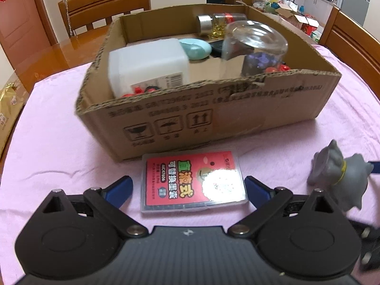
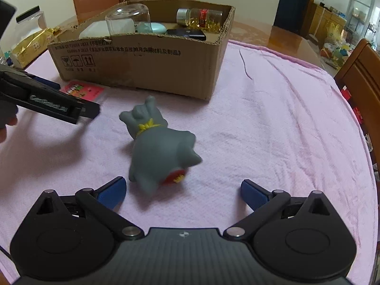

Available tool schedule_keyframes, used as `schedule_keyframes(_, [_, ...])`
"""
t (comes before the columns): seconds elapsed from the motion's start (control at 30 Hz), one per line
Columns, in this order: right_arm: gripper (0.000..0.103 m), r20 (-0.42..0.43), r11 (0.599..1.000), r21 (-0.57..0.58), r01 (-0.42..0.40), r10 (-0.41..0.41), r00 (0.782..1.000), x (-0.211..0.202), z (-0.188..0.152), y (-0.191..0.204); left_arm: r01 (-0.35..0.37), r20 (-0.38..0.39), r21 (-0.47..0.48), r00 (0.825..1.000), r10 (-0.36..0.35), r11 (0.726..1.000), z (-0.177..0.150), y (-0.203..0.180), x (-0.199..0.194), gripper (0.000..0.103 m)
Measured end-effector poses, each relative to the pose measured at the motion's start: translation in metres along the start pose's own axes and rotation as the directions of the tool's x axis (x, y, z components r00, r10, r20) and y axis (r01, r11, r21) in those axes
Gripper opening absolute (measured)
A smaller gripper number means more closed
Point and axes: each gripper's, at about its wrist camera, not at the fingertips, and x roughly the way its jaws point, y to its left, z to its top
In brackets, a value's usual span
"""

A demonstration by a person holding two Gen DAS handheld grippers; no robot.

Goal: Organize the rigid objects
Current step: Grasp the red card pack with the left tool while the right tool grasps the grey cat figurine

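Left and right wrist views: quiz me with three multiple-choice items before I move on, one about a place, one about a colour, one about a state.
1. Where does the red-labelled plastic case lie?
A. inside the cardboard box
B. on the pink cloth in front of the cardboard box
C. on a chair

2. What colour is the ribbon round the grey toy figure's neck?
A. yellow
B. green
C. white

3. How does the right gripper stand?
A. shut on the toy
B. shut on nothing
C. open, with the toy just ahead of it

Answers:
1 B: the case lies flat on the pink cloth, close to the cardboard box's front wall.
2 A: a yellow bow shows at its neck.
3 C: its blue fingertips are spread wide and clasp nothing.
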Motion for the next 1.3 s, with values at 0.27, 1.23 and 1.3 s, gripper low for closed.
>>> schedule_keyframes(0.27, [0.103,-0.049,0.986,0.136,0.093,-0.087,0.995,-0.003,0.002,-0.040,0.010,-0.005,-0.021,1.000,-0.010,1.000,-0.003,0.007,-0.003,0.097])
schedule_keyframes(1.23, [0.103,0.019,0.996,0.078,-0.051,0.049,0.999,0.007,0.045,0.025,0.021,-0.047,0.046,0.999,-0.019,0.999,-0.005,0.019,-0.010,0.091])
schedule_keyframes(1.3, [0.103,0.018,0.996,0.078,-0.039,0.037,0.999,0.009,0.047,0.025,0.026,-0.049,0.058,0.999,-0.023,0.998,-0.004,0.019,-0.011,0.090])
